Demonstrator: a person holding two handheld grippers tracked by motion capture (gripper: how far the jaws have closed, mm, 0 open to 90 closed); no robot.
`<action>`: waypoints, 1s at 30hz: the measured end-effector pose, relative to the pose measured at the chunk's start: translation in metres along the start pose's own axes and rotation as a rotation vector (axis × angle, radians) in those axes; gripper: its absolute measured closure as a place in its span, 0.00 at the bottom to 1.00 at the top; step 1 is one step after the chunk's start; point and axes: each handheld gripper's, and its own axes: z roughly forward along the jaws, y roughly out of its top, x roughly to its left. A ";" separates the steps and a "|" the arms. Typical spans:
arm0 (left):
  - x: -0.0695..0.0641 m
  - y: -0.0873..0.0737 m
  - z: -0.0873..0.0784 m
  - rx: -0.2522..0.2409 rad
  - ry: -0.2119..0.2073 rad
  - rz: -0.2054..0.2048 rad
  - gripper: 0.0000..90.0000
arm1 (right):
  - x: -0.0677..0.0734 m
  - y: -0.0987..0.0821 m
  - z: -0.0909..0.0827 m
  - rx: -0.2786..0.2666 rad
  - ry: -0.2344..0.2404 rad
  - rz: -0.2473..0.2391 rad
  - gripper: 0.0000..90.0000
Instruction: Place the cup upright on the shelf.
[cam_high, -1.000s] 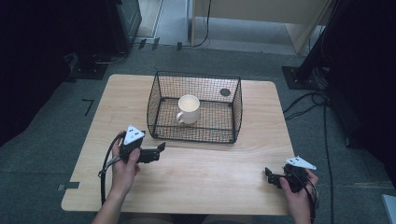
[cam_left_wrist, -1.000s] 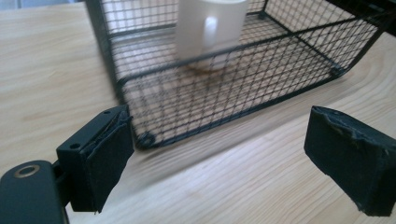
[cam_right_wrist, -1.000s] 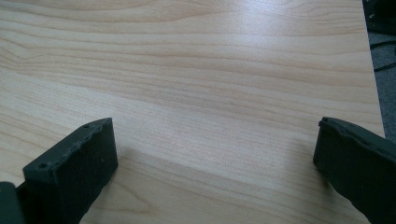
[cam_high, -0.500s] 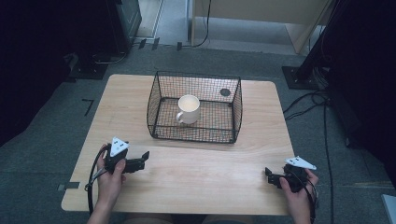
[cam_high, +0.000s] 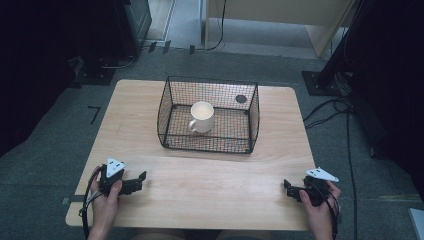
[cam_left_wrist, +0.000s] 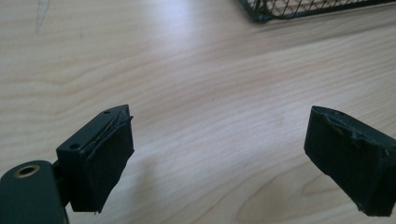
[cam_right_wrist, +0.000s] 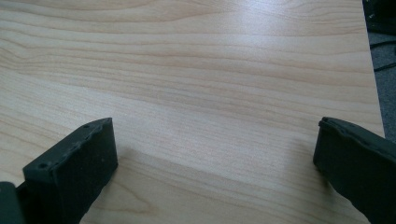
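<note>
inside the black wire basket (cam_high: 209, 145) stands a white mug (cam_high: 202, 117), upright.

White ceramic mug (cam_high: 202, 117), upright, handle toward the near left, inside black wire mesh basket (cam_high: 170, 107), mid-bench

We count one white mug (cam_high: 202, 117) and one wire basket (cam_high: 209, 145). We also see two grippers: the left gripper (cam_high: 139, 181) and the right gripper (cam_high: 287, 187).
</note>
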 end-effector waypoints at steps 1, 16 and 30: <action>0.002 -0.003 -0.001 0.003 0.005 -0.006 0.10 | 0.000 0.000 0.000 0.000 0.000 -0.001 0.00; 0.030 -0.022 -0.015 0.035 0.081 -0.048 0.10 | 0.000 0.000 0.000 0.000 0.000 0.000 0.00; 0.034 -0.024 -0.015 0.077 0.114 -0.021 0.10 | 0.000 0.000 0.000 0.000 0.000 0.000 0.00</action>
